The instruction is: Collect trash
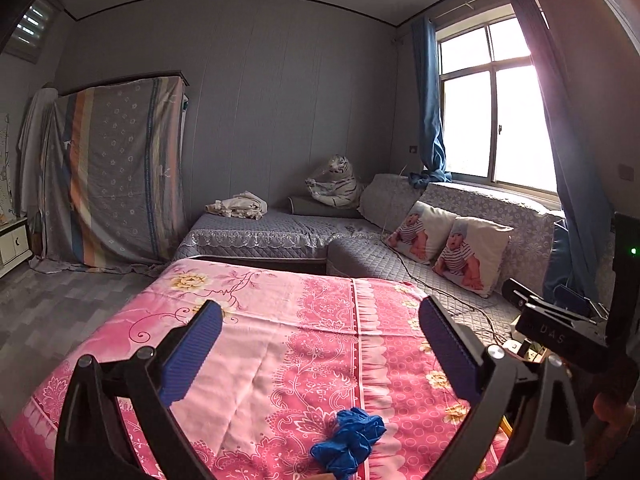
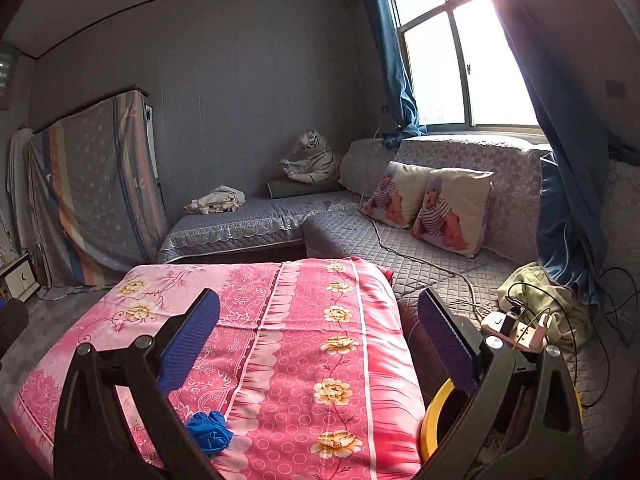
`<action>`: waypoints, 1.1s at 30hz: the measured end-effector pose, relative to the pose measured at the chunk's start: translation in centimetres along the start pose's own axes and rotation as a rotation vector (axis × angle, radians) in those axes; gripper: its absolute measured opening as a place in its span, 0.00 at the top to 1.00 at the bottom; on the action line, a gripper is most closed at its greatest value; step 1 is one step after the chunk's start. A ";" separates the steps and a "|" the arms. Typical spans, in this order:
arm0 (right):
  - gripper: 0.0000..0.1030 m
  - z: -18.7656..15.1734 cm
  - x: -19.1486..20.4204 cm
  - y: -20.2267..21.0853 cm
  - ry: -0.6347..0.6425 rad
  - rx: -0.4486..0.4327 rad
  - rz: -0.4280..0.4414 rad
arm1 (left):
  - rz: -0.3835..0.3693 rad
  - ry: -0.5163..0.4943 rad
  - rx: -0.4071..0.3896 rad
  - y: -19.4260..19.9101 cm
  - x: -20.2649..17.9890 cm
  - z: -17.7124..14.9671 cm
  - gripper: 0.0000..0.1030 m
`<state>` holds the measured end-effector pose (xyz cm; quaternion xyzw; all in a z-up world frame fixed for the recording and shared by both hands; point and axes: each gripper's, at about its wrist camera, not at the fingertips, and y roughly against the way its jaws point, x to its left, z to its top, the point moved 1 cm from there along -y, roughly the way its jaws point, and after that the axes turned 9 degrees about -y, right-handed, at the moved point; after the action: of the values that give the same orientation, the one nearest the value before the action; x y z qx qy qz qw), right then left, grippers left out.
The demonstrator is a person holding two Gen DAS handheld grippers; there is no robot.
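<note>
- Holding the left gripper (image 1: 320,356) spread wide over the pink floral bedspread (image 1: 256,344), nothing lying between its blue pads (image 1: 192,356).
- Lying crumpled on that bedspread, low in the left wrist view: a blue glove (image 1: 349,442), sitting nearer than the fingertips, between the two black arms, closer to the right-hand one, touching neither pad.
- Holding the right gripper (image 2: 318,352) equally wide apart, pinching nothing, its pads (image 2: 188,344) hanging above the same cover.
- Showing the same blue glove in the right wrist view, low and left, just beside the base of the left-hand finger, partly hidden behind it.
- Peeking out behind the right-hand finger, past the bed's edge: a yellow-rimmed container (image 2: 434,420); contents too hidden to tell.
- Lying further right on the quilted seat: a white power strip (image 2: 516,330) carrying plugs and dark cables, touching a green cloth bundle (image 2: 556,300).
- Resting against the backrest of the grey sofa (image 1: 472,208), side by side: two baby-print cushions (image 1: 452,252).
- Sitting at the far end of the sofa: a plush white tiger (image 1: 336,184), with a heap of pale cloth (image 1: 240,204) lying to its left on the grey cover.
- Standing against the far wall on the left: a tall shape draped in a striped sheet (image 1: 116,172).
- Hanging beside the bright window (image 1: 492,108): blue curtains (image 1: 430,96).
</note>
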<state>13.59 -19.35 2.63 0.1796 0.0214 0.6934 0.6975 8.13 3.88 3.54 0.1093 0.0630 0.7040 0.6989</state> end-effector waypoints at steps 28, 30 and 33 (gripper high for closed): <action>0.08 -2.6 -1.3 5.0 -0.077 -0.153 -0.106 | -0.016 -0.012 -0.067 3.7 -2.6 -0.4 0.08; 0.08 -2.7 -1.3 4.8 -0.078 -0.149 -0.107 | -0.017 -0.007 -0.065 3.6 -2.5 -0.4 0.08; 0.08 -2.8 -1.3 4.4 -0.076 -0.141 -0.109 | -0.018 -0.006 -0.059 3.6 -2.5 -0.6 0.08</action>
<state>8.50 -20.11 0.96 0.1550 -0.0441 0.6469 0.7453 4.45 1.37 3.69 0.0902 0.0408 0.6988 0.7085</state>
